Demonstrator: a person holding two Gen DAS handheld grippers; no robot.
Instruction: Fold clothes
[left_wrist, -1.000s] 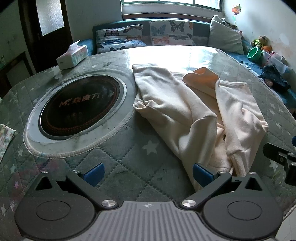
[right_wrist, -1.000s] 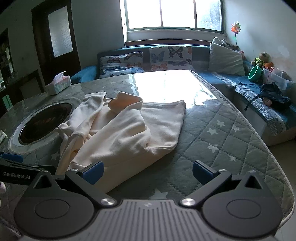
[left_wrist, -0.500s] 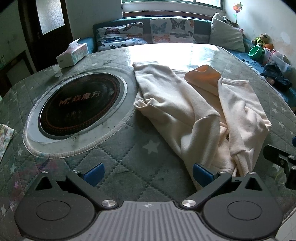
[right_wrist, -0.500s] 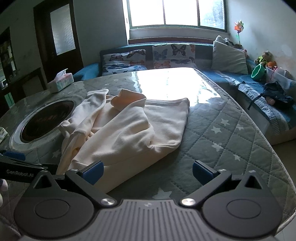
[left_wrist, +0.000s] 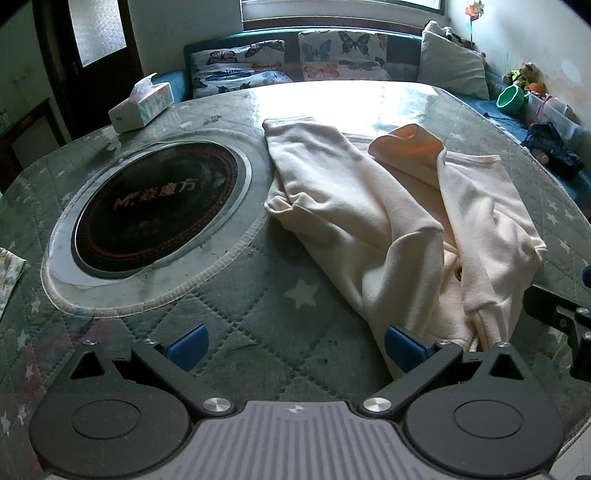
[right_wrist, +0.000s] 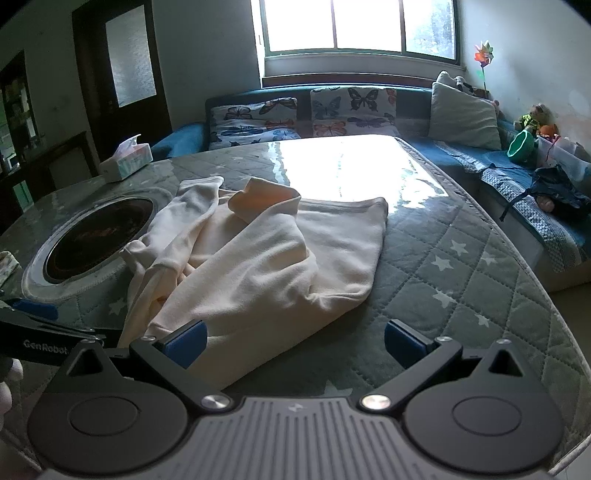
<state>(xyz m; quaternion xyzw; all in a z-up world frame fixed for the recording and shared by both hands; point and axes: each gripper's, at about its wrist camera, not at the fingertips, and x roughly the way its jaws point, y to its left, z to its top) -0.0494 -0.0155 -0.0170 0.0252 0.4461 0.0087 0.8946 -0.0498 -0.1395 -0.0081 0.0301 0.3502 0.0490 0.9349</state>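
Left gripper: my black two-finger left gripper (left_wrist: 293, 345) sits at the bottom of the left wrist view, jaws spread wide, nothing between the blue pads (left_wrist: 186, 345).
Left gripper contact: the pad at lower right of that view lies at the near hem of the garment; I cannot tell whether it touches.
Right gripper: my black two-finger right gripper (right_wrist: 293, 343) fills the bottom of the right wrist view, jaws equally wide and empty; its lower-left pad is at the garment's near edge.
Cross views: the right gripper's body shows at the right edge of the left view, the left gripper's at the lower left edge of the right view.
Garment: a cream, soft knit garment (left_wrist: 399, 221) lies crumpled and unfolded in the centre right of the left view and centre of the right view (right_wrist: 258, 254), one part turned up near the top.
Table: a grey-green quilted, star-printed table cover (left_wrist: 295, 295) bears the garment.
Cooktop: a round black glass induction plate (left_wrist: 155, 210), centre left, just beside the garment's edge.
Tissue box: a white tissue box (left_wrist: 142, 105), upper left, well apart from the garment.
Background: butterfly-print cushions (right_wrist: 303, 118) on a blue bench along the top.
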